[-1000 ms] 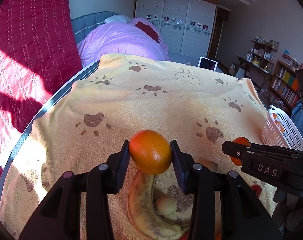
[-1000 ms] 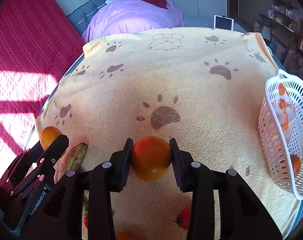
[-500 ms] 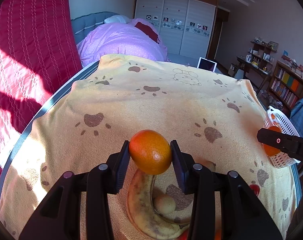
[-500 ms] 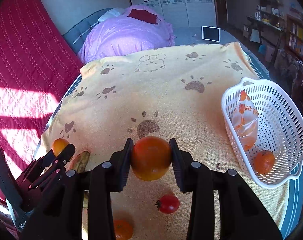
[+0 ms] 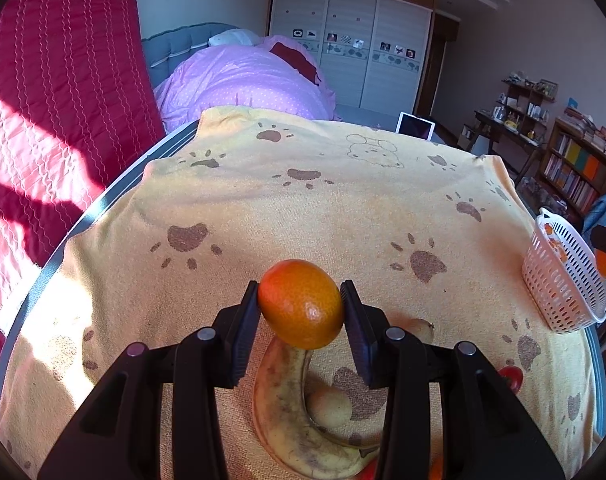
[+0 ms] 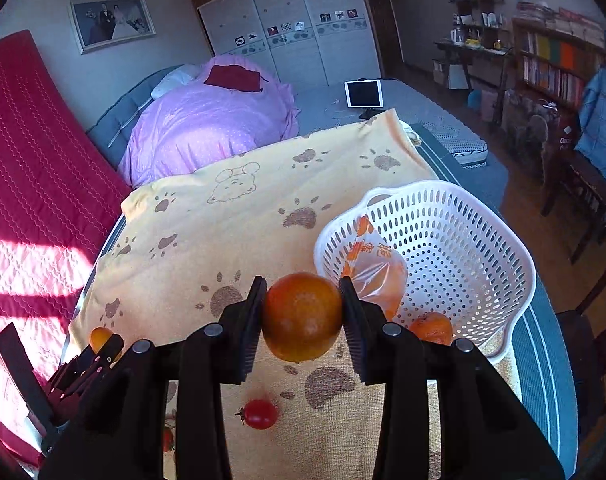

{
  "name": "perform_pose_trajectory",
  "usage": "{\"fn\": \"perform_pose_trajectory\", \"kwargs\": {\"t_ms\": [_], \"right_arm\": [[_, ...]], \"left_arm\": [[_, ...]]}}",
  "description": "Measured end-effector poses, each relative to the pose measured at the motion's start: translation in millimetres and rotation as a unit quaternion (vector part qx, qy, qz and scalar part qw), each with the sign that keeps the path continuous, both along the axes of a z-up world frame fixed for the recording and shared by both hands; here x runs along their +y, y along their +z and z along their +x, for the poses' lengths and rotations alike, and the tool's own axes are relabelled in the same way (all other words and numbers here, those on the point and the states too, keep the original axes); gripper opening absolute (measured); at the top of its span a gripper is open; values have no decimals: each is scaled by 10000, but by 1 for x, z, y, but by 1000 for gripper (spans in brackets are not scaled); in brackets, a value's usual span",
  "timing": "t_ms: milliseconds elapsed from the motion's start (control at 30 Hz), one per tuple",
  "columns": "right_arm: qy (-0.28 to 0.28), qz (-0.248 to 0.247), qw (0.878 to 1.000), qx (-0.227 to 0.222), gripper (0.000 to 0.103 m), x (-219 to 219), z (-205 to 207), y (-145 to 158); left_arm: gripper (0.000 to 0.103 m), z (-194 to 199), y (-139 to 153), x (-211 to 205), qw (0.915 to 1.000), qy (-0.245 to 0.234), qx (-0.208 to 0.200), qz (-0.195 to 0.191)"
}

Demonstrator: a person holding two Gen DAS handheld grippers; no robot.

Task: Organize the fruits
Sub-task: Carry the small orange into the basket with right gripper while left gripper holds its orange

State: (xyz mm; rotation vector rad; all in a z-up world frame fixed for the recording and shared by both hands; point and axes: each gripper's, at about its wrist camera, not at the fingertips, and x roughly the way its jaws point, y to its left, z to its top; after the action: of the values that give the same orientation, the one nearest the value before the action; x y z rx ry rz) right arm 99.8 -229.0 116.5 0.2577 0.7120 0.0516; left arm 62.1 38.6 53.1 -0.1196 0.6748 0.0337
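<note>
Ideally the right tongs (image 6: 303, 320), pinching a round orange mandarin (image 6: 302, 316) just beside the white perforated plastic basket (image 6: 483, 216) near the desk's right edge, clear its rim before releasing, while the left tongs (image 5: 301, 312) keep pinching a second orange mandarin (image 5: 301, 304).

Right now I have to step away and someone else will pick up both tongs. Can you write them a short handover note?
Left tongs: shut on an orange, held above the banana on the paw-print towel.
Right tongs: shut on a second orange, held beside the white basket, not yet over its rim.
Done: one orange and a printed plastic bag lie in the basket.
Left: drop both held oranges in, then collect the banana, the small tan fruit in its curve and the cherry tomato from the towel.
</note>
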Motion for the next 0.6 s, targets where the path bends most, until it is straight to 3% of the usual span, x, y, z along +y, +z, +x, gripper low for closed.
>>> {"fn": "perform_pose_trajectory", "kwargs": {"t_ms": [600], "right_arm": [[-968, -44, 9952, 138, 38, -68, 5, -17]], "left_arm": [[41, 0, -2, 0, 10000, -36, 9, 35]]}}
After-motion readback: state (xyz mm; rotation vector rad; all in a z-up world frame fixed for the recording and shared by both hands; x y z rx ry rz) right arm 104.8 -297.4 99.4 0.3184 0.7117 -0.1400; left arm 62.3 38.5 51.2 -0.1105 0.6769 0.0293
